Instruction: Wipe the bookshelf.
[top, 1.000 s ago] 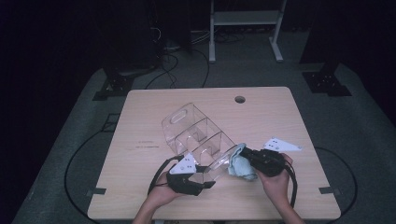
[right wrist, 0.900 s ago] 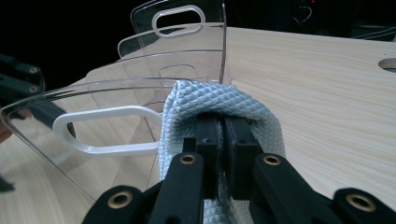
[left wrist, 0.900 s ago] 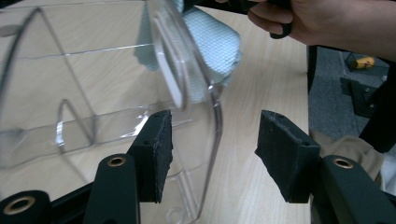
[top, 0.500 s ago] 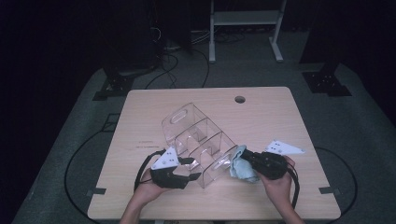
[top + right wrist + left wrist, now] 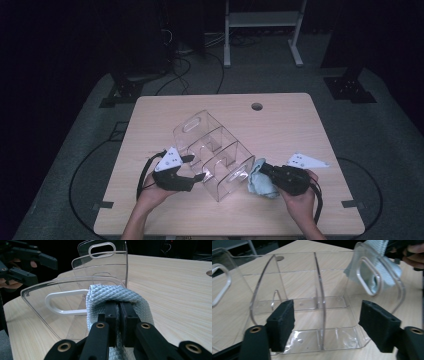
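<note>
A clear acrylic organizer [image 5: 215, 155] with handle slots and dividers lies in the middle of the wooden table [image 5: 280, 120]. My left gripper [image 5: 197, 167] is at its left side and open. Its jaws have just been opening, and the pads [image 5: 282, 325] stand apart in front of the organizer's [image 5: 312, 277] open compartments without pressing on it. My right gripper [image 5: 262, 169] is shut on a light blue woven cloth [image 5: 260, 182]. The folded cloth [image 5: 110, 293] wraps over the closed jaws of the right gripper [image 5: 118, 315] and lies against the organizer's end panel [image 5: 62, 297].
A round cable hole [image 5: 257, 106] sits near the table's far edge. Beyond the table stand a white frame [image 5: 260, 20] and black stand feet [image 5: 350, 87], with cables on the grey floor. The person's hands come in at the table's near edge.
My left gripper has moved left and slightly farther from the near edge, and its jaws have spread apart. The right gripper with the cloth has stayed put.
</note>
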A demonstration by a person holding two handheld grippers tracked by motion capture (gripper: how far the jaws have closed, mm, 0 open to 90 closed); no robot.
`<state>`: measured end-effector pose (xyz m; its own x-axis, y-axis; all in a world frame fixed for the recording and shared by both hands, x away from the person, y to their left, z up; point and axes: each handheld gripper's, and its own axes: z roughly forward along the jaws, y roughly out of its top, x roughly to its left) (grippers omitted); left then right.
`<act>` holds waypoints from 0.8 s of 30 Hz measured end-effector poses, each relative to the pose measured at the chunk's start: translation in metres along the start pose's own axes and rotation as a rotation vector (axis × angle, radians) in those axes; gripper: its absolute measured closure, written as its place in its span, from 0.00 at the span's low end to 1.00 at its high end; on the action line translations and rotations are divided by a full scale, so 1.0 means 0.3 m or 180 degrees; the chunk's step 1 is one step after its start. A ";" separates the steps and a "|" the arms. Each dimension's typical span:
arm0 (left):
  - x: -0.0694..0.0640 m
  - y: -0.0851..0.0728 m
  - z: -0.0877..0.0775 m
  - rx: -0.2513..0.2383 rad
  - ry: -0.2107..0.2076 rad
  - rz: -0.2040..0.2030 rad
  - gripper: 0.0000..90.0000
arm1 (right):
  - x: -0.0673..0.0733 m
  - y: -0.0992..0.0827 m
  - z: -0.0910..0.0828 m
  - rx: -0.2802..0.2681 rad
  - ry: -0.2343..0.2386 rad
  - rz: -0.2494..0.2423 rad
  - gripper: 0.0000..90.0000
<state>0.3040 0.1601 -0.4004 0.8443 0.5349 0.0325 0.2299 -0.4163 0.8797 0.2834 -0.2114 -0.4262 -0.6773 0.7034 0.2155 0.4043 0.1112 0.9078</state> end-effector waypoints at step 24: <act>0.080 0.007 0.067 0.0135 0.0314 -0.0028 0.08 | 0.002 -0.006 -0.004 -0.0007 0.0015 -0.0007 0.94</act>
<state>0.3345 0.1573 -0.4072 0.7908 0.6077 0.0731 0.2593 -0.4409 0.8593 0.2814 -0.2120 -0.4273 -0.6810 0.6999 0.2153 0.4016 0.1112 0.9090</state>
